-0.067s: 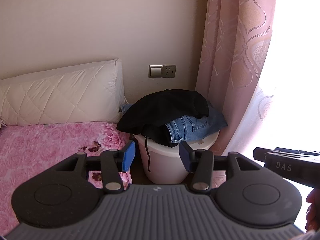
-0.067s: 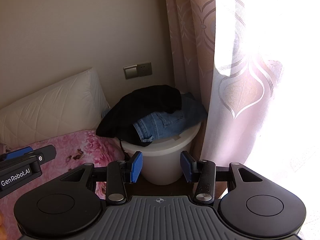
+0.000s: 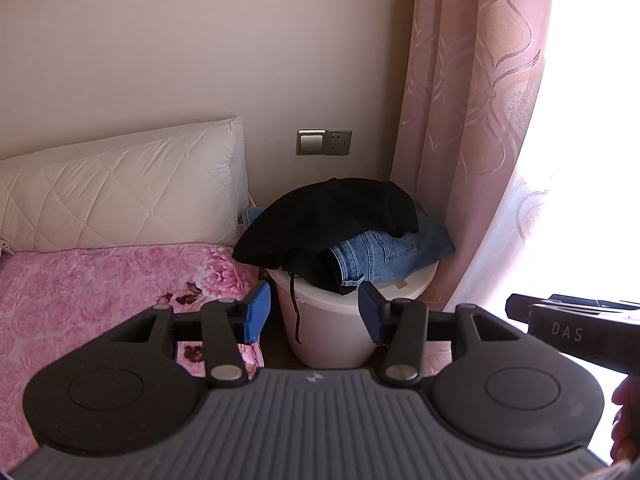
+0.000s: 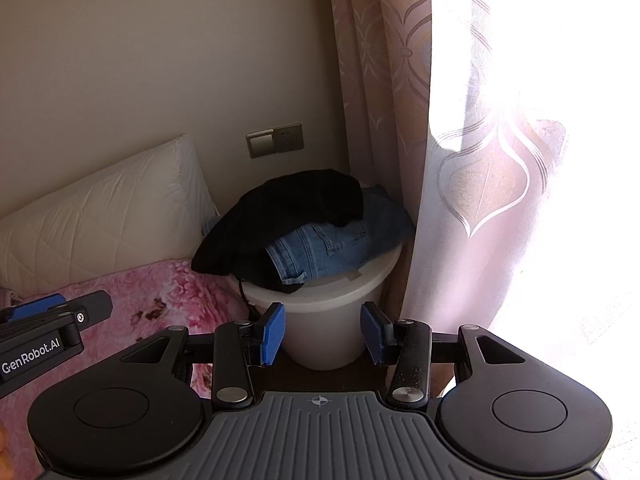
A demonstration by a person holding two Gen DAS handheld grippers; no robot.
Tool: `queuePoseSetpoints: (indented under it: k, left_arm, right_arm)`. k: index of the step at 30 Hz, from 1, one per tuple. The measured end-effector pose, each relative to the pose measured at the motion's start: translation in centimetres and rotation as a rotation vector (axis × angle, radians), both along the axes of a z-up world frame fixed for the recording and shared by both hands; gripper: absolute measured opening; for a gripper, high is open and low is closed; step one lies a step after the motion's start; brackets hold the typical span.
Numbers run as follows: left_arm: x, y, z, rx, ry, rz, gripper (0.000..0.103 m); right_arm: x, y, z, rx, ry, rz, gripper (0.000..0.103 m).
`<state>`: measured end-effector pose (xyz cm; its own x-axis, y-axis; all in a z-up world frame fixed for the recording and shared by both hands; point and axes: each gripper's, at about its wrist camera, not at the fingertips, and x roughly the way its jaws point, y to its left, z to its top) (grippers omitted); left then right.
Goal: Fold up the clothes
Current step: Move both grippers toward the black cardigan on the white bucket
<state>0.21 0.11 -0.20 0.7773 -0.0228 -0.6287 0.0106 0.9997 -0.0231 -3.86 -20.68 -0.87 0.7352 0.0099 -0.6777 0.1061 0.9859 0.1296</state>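
Clothes heaped on the bucket, both grippers held off with fingers apart

A black garment (image 3: 332, 216) and jeans (image 3: 384, 254) lie piled on a white bucket (image 3: 332, 332) between the bed (image 3: 100, 292) and the curtain (image 3: 472, 120); whether they are folded we cannot tell. To lift one cleanly, we judge it best to pinch the top garment alone at an edge and mind its dangling cord. Our left gripper (image 3: 314, 314) and right gripper (image 4: 322, 334) both stand wide open, holding nothing, touching nothing, short of the pile.
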Motion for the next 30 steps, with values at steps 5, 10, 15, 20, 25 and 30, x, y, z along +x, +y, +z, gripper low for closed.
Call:
queuePoseSetpoints:
  k: [5, 10, 15, 20, 25, 30]
  left_arm:
    - [0.5, 0.2, -0.4, 0.002, 0.009, 0.001, 0.044]
    - [1.1, 0.6, -0.9, 0.004, 0.018, 0.002, 0.044]
    - [2.1, 1.6, -1.5, -0.007, 0.030, 0.013, 0.044]
    - [3.3, 2.9, -2.2, -0.025, 0.048, 0.018, 0.044]
    - [4.3, 4.0, -3.3, -0.057, 0.078, 0.028, 0.044]
    - [5.0, 5.1, -3.4, -0.065, 0.090, 0.036, 0.044]
  right_arm:
    - [0.4, 0.4, -0.3, 0.008, 0.009, 0.002, 0.046]
    - [1.7, 0.6, -0.1, 0.008, 0.015, 0.005, 0.046]
    - [3.8, 2.0, -0.5, -0.001, 0.020, 0.014, 0.046]
    - [4.8, 2.9, -0.6, -0.009, 0.022, 0.018, 0.046]
    - [6.0, 3.0, -1.5, -0.007, 0.030, 0.008, 0.046]
    - [6.9, 3.2, -2.4, 0.008, 0.048, -0.006, 0.046]
